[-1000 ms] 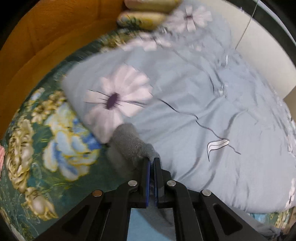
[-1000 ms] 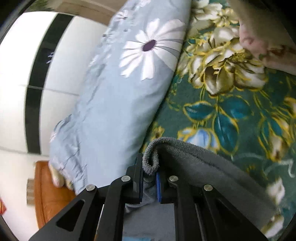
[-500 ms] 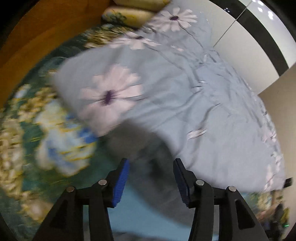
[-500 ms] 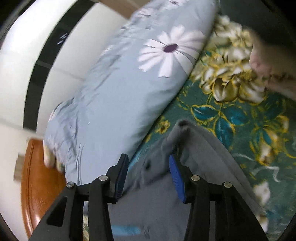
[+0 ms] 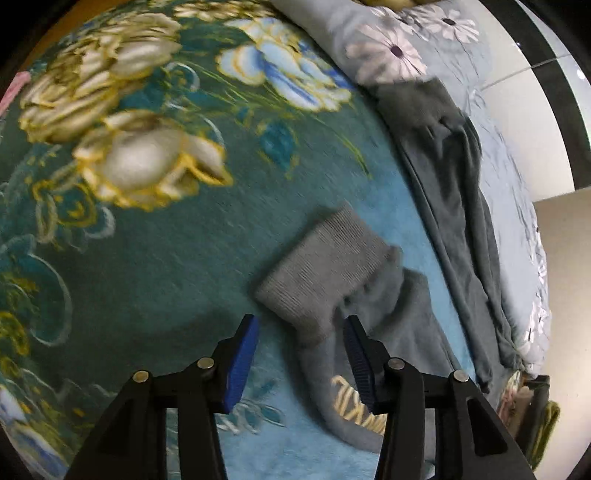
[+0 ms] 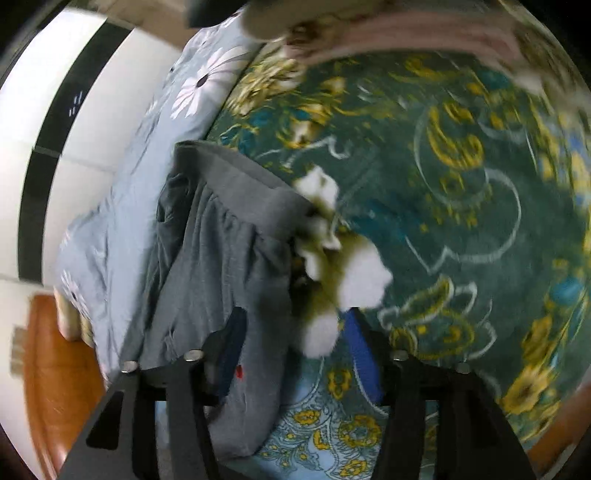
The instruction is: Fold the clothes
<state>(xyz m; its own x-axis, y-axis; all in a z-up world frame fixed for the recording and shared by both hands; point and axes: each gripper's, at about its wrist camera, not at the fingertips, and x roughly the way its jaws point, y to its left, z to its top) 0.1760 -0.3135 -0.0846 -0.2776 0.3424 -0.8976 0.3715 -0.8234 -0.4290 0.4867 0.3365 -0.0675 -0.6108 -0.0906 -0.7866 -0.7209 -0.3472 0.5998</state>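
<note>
Grey sweatpants [image 5: 454,206] lie stretched out on the green floral bedspread [image 5: 155,258], along the edge of a light blue duvet. A ribbed leg cuff [image 5: 325,273] lies just ahead of my left gripper [image 5: 301,354]. Its jaws are closing, the cuff's near edge sits between the blue pads [image 5: 242,365], and they do not press on it. In the right wrist view the sweatpants [image 6: 221,266] lie with the waistband [image 6: 240,184] at the far end. My right gripper [image 6: 295,350] hovers over their near edge; its jaws are opening and grip nothing.
The light blue daisy-print duvet [image 5: 517,221] is bunched along one side of the bed [image 6: 122,206]. A pink and beige bundle [image 6: 388,33] lies at the far edge. Brown wood [image 6: 55,369] and a white wall with a black stripe [image 6: 44,122] border the bed.
Both grippers were shut on the grey sweatpants, then opened and let go. Both swung across the bed; the left now faces the leg cuff, the right the pants' near edge.
</note>
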